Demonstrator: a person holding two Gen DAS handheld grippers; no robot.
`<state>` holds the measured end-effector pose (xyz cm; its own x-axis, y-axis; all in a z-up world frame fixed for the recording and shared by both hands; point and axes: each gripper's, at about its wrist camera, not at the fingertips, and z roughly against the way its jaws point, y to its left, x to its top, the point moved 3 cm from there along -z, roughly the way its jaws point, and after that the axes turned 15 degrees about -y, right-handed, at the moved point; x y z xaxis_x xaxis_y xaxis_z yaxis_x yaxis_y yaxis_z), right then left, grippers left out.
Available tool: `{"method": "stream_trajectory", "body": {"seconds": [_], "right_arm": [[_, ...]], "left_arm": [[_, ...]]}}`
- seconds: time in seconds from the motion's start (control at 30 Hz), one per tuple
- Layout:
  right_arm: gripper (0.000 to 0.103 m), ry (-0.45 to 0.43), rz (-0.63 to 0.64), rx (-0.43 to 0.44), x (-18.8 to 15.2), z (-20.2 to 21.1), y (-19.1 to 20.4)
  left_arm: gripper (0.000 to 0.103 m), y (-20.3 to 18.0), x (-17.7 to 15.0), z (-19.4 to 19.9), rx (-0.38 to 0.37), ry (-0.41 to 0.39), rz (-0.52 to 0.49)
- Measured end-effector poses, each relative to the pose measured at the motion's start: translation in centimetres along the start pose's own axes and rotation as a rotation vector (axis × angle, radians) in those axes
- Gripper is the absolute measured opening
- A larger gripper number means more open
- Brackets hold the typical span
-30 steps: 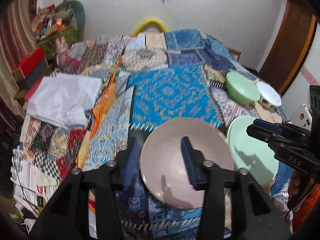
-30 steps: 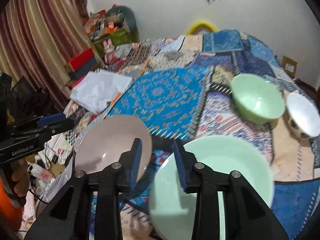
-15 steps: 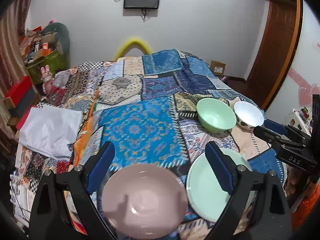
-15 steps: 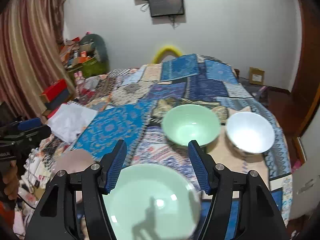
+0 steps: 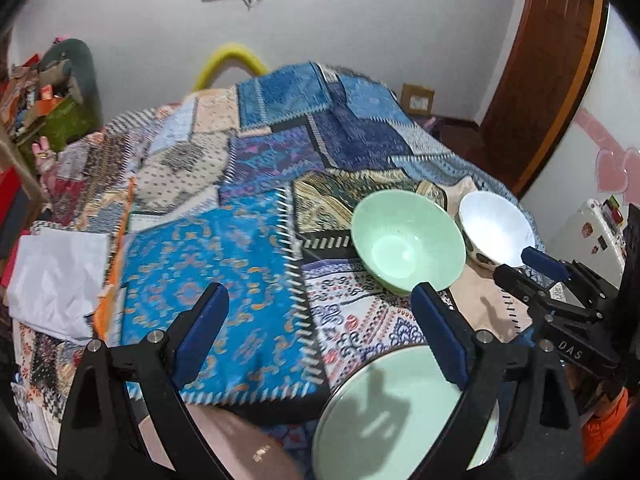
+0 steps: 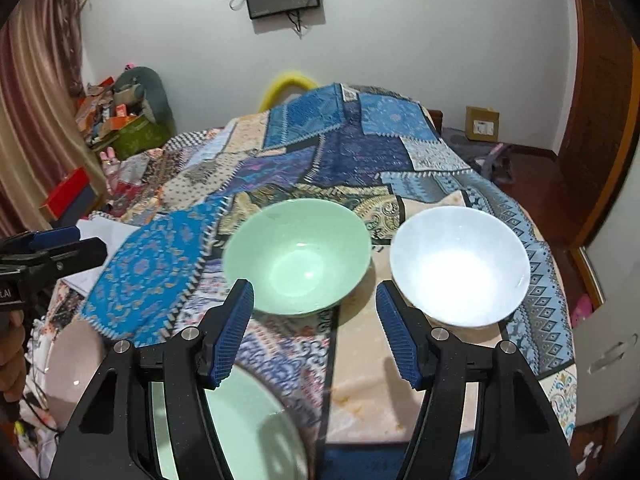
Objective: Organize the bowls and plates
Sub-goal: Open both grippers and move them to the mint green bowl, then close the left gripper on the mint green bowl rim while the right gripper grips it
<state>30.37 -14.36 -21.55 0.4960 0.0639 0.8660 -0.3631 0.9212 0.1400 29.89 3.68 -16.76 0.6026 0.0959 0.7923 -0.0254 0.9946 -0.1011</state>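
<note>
Both gripper tools hang over the near edge of the bed (image 5: 256,264), which is covered by a patchwork quilt. The left hand-held gripper (image 5: 320,336) has its blue pads spread wide with nothing between them. The right hand-held gripper (image 6: 316,332) is parted about halfway and also holds nothing.

Two plates lie flat at the near edge: a pink plate (image 5: 236,448) toward the left corner and a green plate (image 5: 384,420) just beside it on the right.

Farther in, toward the right edge, a green bowl (image 6: 298,256) and a white bowl (image 6: 460,264) stand upright side by side, close but apart. Folded white paper (image 5: 56,276) lies at the bed's left edge.
</note>
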Motion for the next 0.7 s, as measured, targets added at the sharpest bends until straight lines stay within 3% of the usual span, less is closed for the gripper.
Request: {"method": "stream_trajectory", "body": {"seconds": [0.27,0.33,0.43,0.7], "right_arm": [[0.059,0.04,-0.038,-0.008,-1.1,-3.6,-2.0],[0.051,0.047,-0.056,-0.001,-1.2,-4.1,-2.4],[0.036,0.077,-0.096,0.032,-1.5,-5.0,-2.9],[0.032,0.094,-0.119,0.045,-1.9,-5.8,-3.5]], "left_arm": [[0.093,-1.3,-0.7,-7.6,-0.03,0.111,-0.008],[0.093,-1.5,-0.9,-9.1,-0.022,0.121,-0.02],[0.079,-2.1,-1.1,-11.1,-0.023,0.132,-0.044],[0.06,-2.9,-1.5,-14.3,-0.022,0.172,-0.084]]}}
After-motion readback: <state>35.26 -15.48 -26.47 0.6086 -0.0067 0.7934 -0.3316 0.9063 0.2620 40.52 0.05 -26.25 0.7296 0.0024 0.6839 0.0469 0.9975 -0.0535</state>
